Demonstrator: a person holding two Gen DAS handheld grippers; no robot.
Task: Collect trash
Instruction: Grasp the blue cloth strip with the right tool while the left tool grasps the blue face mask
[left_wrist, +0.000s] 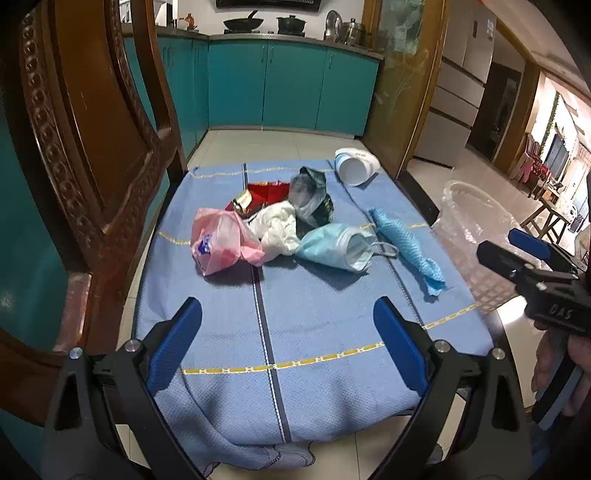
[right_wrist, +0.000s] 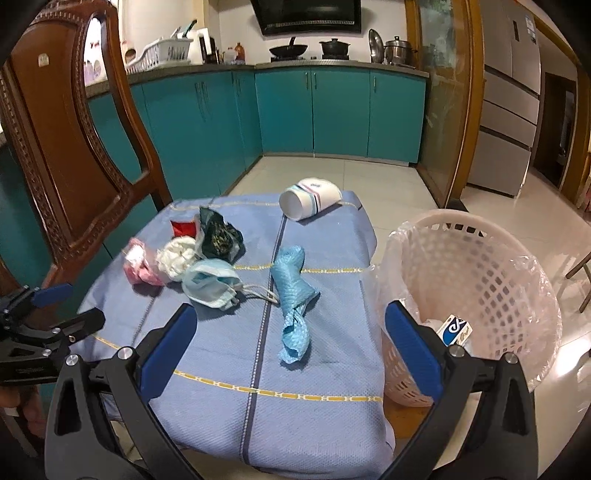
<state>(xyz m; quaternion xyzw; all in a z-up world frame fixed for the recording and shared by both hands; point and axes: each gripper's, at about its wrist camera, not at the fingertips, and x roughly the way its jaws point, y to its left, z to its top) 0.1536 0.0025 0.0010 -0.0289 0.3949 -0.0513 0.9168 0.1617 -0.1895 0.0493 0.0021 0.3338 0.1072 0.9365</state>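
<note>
**Litter heaped on a blue cloth, lined basket beside it**

While both grippers hover above the near end of the table, neither has hold of anything: the left gripper (left_wrist: 288, 332) has its ribbed blue pads spread wide over bare cloth, and the right gripper (right_wrist: 290, 343) is spread just as wide, its jaws framing the twisted blue rag (right_wrist: 293, 291).

A waffle-textured blue tablecloth (left_wrist: 314, 332) with a dark centre stripe and yellow chain-pattern bands covers the table. On it, left of centre, the trash sits bunched together: a crinkled pink plastic bag (left_wrist: 218, 245), a wad of white tissue (left_wrist: 277, 229), a glossy red and gold wrapper (left_wrist: 258, 197), a dark crumpled foil-like bag (left_wrist: 314, 199) and a pleated pale-blue face mask (left_wrist: 338, 247) with its ear loop trailing. The dimpled rag lies beside the mask as a long rope shape. A white paper cup (right_wrist: 310, 201) lies tipped on its side at the far edge, well apart from the heap.

Just beside the table's right side stands a pink lattice-walled plastic basket (right_wrist: 491, 280) lined with clear film; a small printed carton (right_wrist: 454, 330) lies inside. A carved wooden chair (right_wrist: 74, 147) stands at the left.
</note>
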